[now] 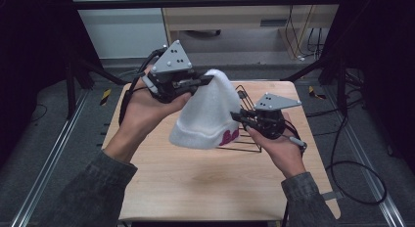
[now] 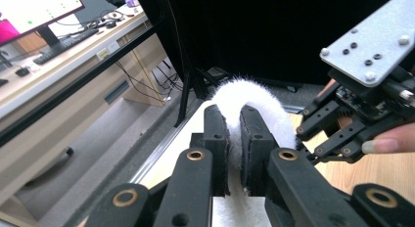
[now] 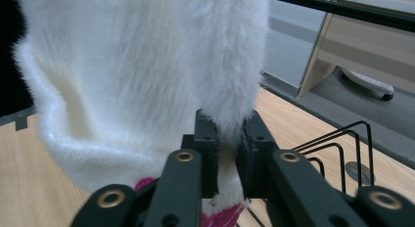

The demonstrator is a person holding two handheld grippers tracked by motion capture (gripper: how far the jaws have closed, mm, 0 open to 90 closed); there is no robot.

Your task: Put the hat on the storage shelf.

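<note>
Two handheld grippers lift a fluffy white hat [image 1: 208, 109] above the wooden table [image 1: 195, 183]. Left gripper [image 1: 208, 80] pinches its tip; right gripper [image 1: 236, 117] clamps its brim, beside a black wire rack [image 1: 247, 97].

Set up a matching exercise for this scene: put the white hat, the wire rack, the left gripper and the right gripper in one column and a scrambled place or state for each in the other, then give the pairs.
Things:
1. white fuzzy hat
2. black wire rack
3. left gripper
4. right gripper

Places or states:
A. clamped on the hat's lower edge, by the pink lettering
B. standing on the wooden table
C. held up above the table between two grippers
D. clamped on the hat's top

Pairs: 1-C, 2-B, 3-D, 4-A
</note>
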